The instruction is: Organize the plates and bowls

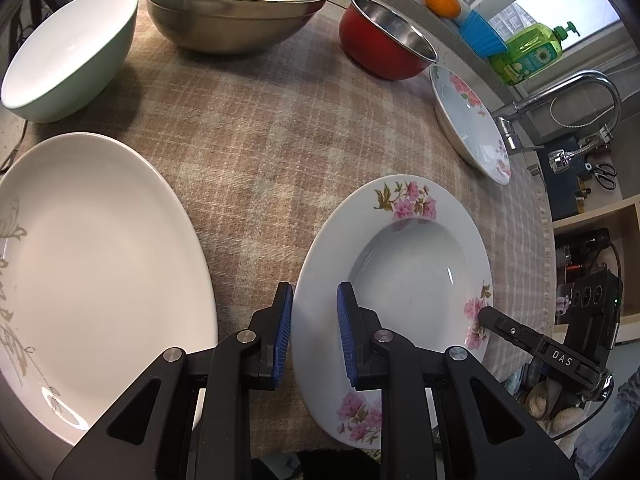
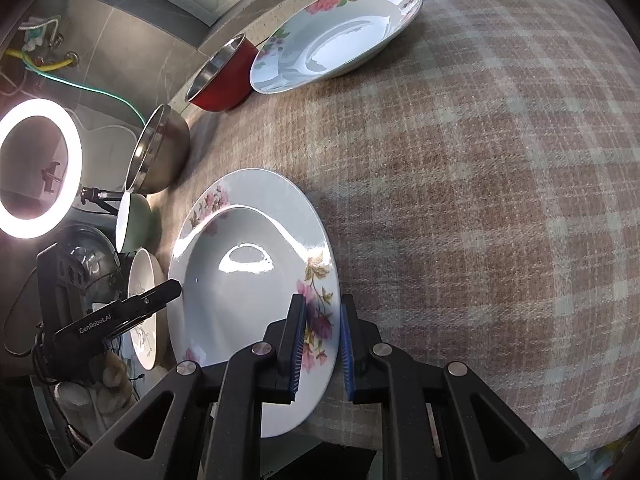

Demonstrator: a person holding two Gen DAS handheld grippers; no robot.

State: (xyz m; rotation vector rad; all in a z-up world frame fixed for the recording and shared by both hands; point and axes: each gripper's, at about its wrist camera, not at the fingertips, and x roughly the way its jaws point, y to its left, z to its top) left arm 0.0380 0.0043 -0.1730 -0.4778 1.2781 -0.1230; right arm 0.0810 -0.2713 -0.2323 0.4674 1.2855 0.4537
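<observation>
Your two claws both grip the same flowered deep plate (image 1: 404,264), which sits at the near edge of the tabletop (image 1: 256,140), on the checked cloth. Its well holds nothing.

Your left claw (image 1: 314,334) is clamped on the plate's near-left rim: one blue pad sits outside the edge, the other on the rim's upper face, and the claw points steeply down. Your right claw (image 2: 322,346) is clamped on the opposite rim, over the pink flower print, one pad on the upper face and one outside the edge, and it too tilts steeply down. In the left wrist view its black fingertip (image 1: 490,316) rests on the flowers at the plate's right rim.

Every container on the tabletop is empty. At the far edge you have three bowls: a pale green bowl (image 1: 70,56) toward the far-left corner, a large steel bowl (image 1: 236,4) in the middle, and a red bowl (image 1: 386,38) with a steel inside to its right.

You have three plates in all: the one you hold, a second flowered plate (image 1: 472,120) along the right edge just beside the red bowl, and a large white plate (image 1: 92,276) with a faint gold pattern at the near-left corner, close to the held plate but apart from it.

On the sill behind, an orange (image 1: 442,2) and a green soap bottle (image 1: 528,50) stand near a tap (image 1: 560,92).
</observation>
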